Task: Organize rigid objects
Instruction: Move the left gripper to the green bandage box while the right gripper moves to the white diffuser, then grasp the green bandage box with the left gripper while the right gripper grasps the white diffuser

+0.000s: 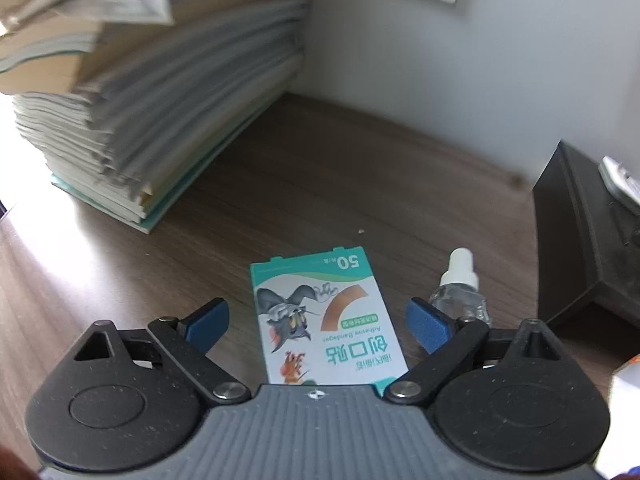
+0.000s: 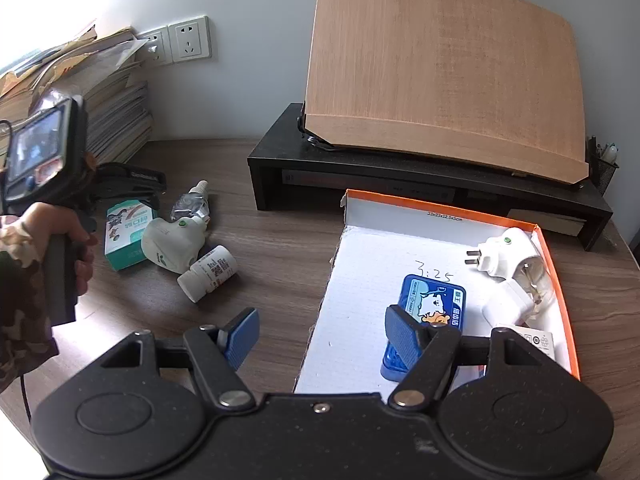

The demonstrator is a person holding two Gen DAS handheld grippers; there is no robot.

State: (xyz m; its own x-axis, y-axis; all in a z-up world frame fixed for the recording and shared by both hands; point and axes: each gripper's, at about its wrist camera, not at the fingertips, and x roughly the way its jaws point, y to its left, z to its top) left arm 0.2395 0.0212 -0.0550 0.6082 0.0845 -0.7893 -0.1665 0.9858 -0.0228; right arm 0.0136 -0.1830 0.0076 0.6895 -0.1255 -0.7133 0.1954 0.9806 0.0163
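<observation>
Bandage box (image 1: pixel 326 316) flat on desk (image 1: pixel 320 184) between wide-spread left gripper (image 1: pixel 318 320) pads; right gripper (image 2: pixel 320 338) spread, empty.

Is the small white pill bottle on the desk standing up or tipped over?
Tipped over. The white pill bottle lies on its side on the desk, label facing up, its cap end touching the white plug-in device, outside the orange box.

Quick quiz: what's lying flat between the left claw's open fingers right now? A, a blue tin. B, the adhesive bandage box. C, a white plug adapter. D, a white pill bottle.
B: the adhesive bandage box lies on the desk between the left claw, untouched.
</observation>
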